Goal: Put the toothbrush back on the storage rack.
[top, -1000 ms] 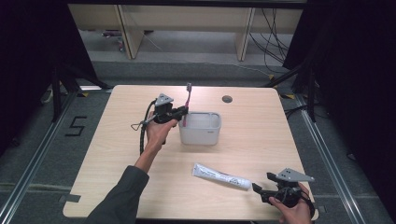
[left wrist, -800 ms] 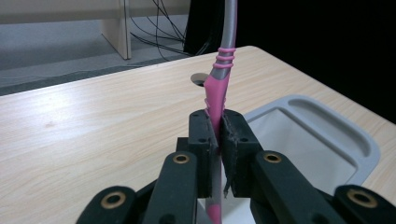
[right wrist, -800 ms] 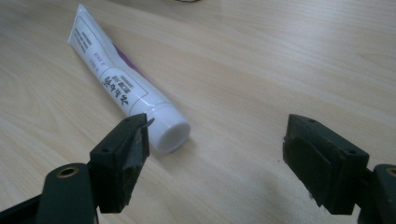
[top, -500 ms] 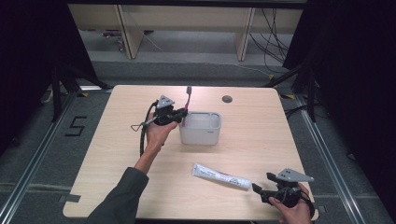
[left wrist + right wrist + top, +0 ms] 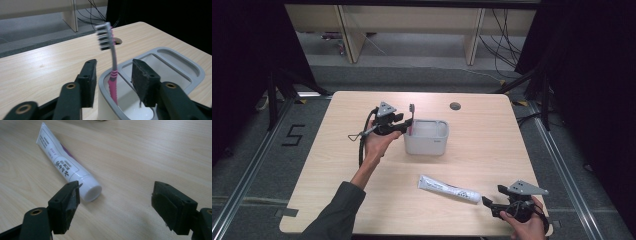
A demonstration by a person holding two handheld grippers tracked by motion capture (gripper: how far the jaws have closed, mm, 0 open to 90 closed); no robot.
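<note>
pink and grey, the toothbrush point(image 5: 113, 72) stands tilted in the near compartment of the white holder point(image 5: 427, 137), bristles up, its handle leaning on the rim. the left gripper point(image 5: 404, 125) sits just beside that holder at the middle of the wooden table point(image 5: 337, 165); its jaws have just been opening and now stand apart on either side of the toothbrush, neither pad pressing on it. near the front right corner the right gripper point(image 5: 490, 206) rests low, jaws wide apart, nothing between them. the white toothpaste tube point(image 5: 65, 165) lies flat on the table just ahead of it, cap end close to one jaw, well apart from the holder.
</note>
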